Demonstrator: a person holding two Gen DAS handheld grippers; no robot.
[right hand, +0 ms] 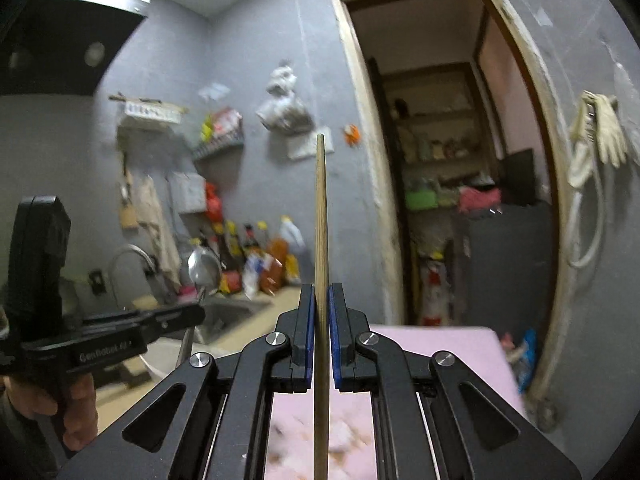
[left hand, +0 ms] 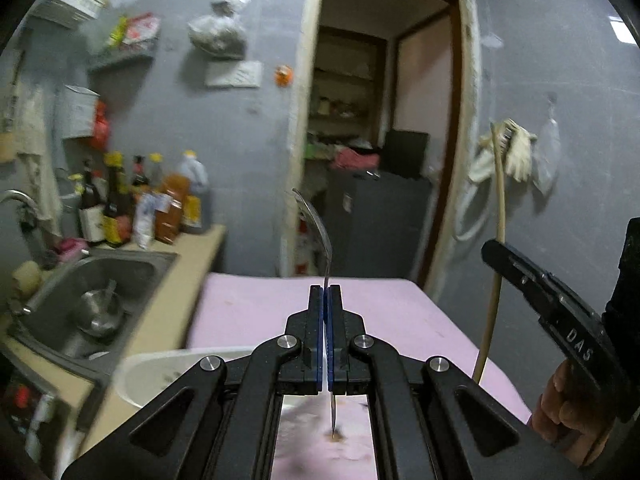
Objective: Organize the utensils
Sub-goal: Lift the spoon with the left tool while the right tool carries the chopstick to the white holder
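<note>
**Both tools loaded above the pink table**

On my far left I see the steel sink [left hand: 100, 292], a pot inside it, and bottles [left hand: 140, 200] crowding the beige counter [left hand: 172, 300] against the grey wall. My left gripper [left hand: 325, 292] is clamped tight on a metal spoon [left hand: 316, 224], bowl up, above the pink table [left hand: 384, 312]. Behind stands an open doorway [left hand: 380, 128] into a cluttered storeroom. My right gripper [right hand: 320, 292] pinches an upright wooden chopstick [right hand: 321, 220]. Gloves [left hand: 512, 148] hang rightmost.

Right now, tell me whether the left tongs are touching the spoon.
Touching. The left wrist view shows the left tongs shut on the spoon, its thin handle pinched between the blue pads and its bowl sticking up.
</note>
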